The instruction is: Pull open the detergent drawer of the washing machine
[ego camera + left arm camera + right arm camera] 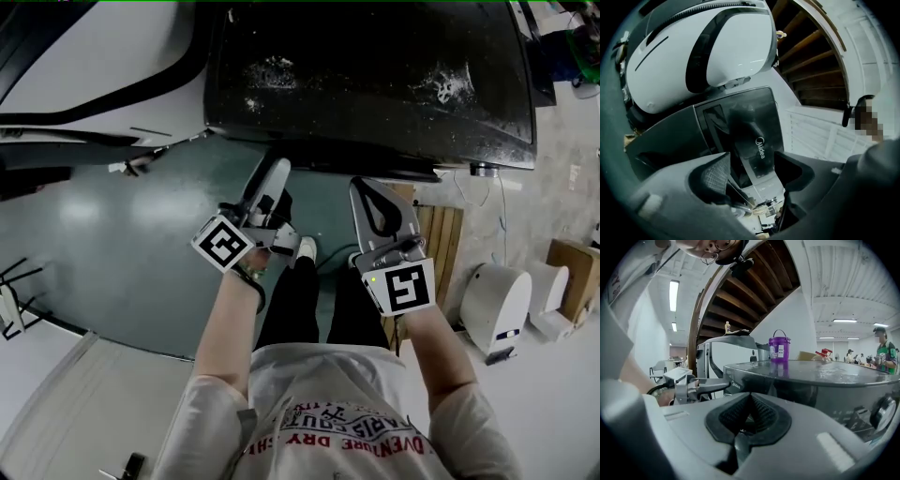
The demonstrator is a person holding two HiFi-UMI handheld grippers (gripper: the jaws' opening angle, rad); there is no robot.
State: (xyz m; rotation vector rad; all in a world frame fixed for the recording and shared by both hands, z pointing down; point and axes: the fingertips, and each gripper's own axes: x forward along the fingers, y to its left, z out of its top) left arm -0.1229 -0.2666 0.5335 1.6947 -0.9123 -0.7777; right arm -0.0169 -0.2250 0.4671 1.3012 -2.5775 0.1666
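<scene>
- L gripper point(752, 161): jaws spread wide, nothing betw. them. Aimed at the machine front, not touching it.
- R gripper point(749, 399): jaws pressed together, empty. Held beside L, close to the machine's front edge.
- Detergent drawer point(751, 133): I take it to be the dark panel w/ the brand mark, upper left of the washing machine point(375, 75) front. Looks flush, so not yet pulled. Hidden under the top in head view.
- Step in hand, my read: L approach to the drawer. To do it well:
  - square the roll so the jaws straddle the drawer lip
  - get a pad behind the lip before closing
  - pull straight out, no twist
  - keep R clear
- Count:
  - 2 grippers
  - 1 washing machine, 1 drawer
  - 1 purple tub point(780, 346) and 1 red-topped bottle point(824, 353) on top
  - 1 dial point(886, 412)
</scene>
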